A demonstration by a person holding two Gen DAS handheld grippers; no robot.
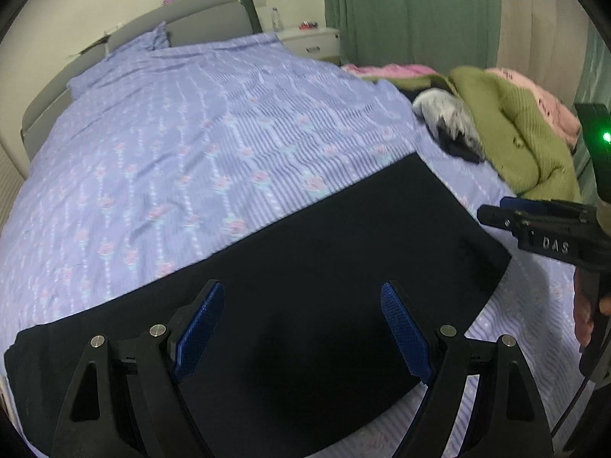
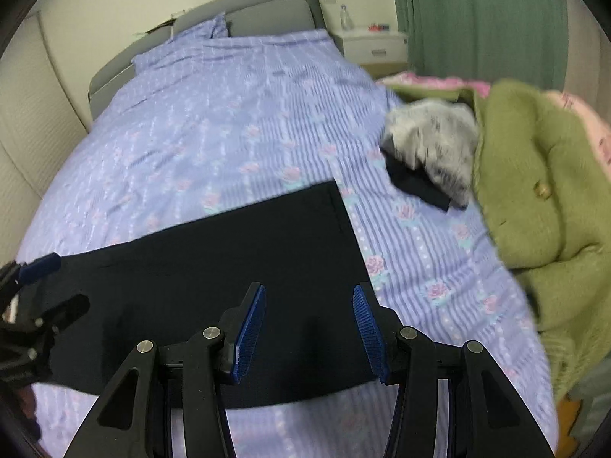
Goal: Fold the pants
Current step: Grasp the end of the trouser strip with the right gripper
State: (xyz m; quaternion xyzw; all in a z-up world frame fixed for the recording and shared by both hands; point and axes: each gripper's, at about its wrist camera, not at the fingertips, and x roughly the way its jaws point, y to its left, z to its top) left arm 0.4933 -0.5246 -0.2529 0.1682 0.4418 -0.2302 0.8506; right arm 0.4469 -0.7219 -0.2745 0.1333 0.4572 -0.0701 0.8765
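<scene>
The dark navy pants [image 1: 305, 252] lie flat as a long folded band across the near part of the bed; they also show in the right wrist view [image 2: 236, 259]. My left gripper [image 1: 301, 328] is open and empty, hovering over the middle of the pants. My right gripper [image 2: 309, 328] is open and empty, over the right end of the pants. In the left wrist view the right gripper [image 1: 496, 213] shows at the right edge beside the pants' end. In the right wrist view the left gripper [image 2: 34, 271] shows at the left edge.
The bed has a lilac flowered cover [image 1: 198, 145]. A pile of clothes lies on its right side: an olive green garment [image 2: 534, 191], a grey furry item [image 2: 435, 145] and pink fabric [image 1: 550, 110]. A grey headboard [image 1: 206, 15], white nightstand [image 1: 309, 42] and green curtain [image 1: 404, 11] stand behind.
</scene>
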